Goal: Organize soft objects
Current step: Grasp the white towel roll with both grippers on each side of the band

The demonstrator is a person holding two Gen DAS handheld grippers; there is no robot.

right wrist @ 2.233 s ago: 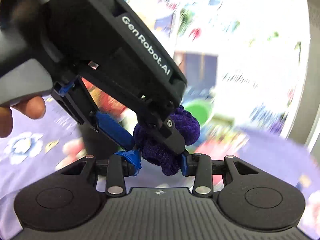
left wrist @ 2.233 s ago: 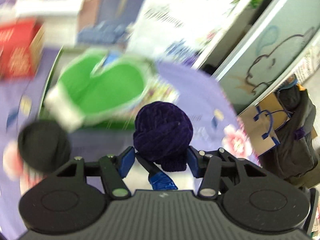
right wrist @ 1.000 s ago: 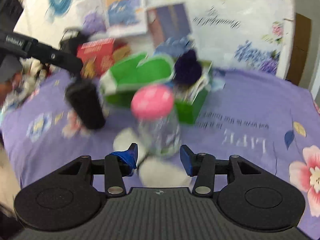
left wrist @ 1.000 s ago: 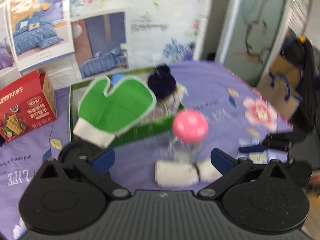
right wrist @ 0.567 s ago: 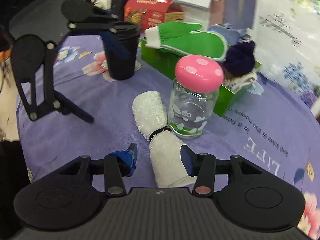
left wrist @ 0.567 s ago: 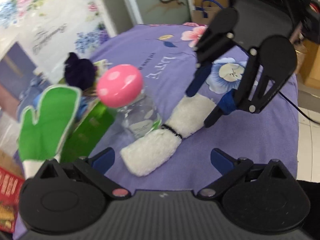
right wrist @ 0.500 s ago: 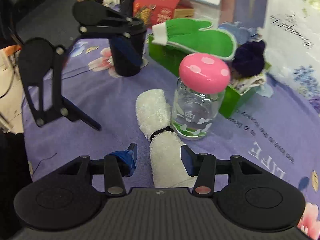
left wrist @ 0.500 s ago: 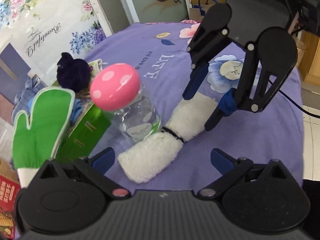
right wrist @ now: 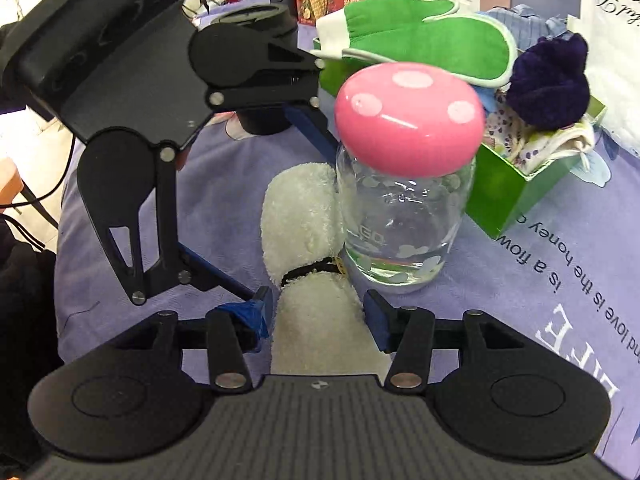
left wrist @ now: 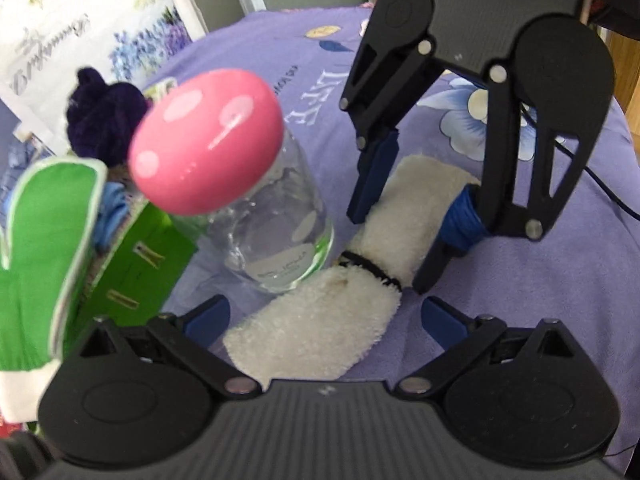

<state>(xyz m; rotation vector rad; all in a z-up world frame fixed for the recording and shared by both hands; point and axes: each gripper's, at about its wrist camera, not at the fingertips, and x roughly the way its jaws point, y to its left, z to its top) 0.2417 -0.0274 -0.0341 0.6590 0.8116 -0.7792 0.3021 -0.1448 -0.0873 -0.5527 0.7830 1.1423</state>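
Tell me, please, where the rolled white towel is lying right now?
The rolled white towel lies on the purple cloth, in both wrist views, right beside the glass jar, with each end between one claw's open fingers.

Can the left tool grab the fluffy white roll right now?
Probably yes. The left tool stands open around the near end of the white roll, nothing between. The glass jar touches the roll's side and could get bumped.
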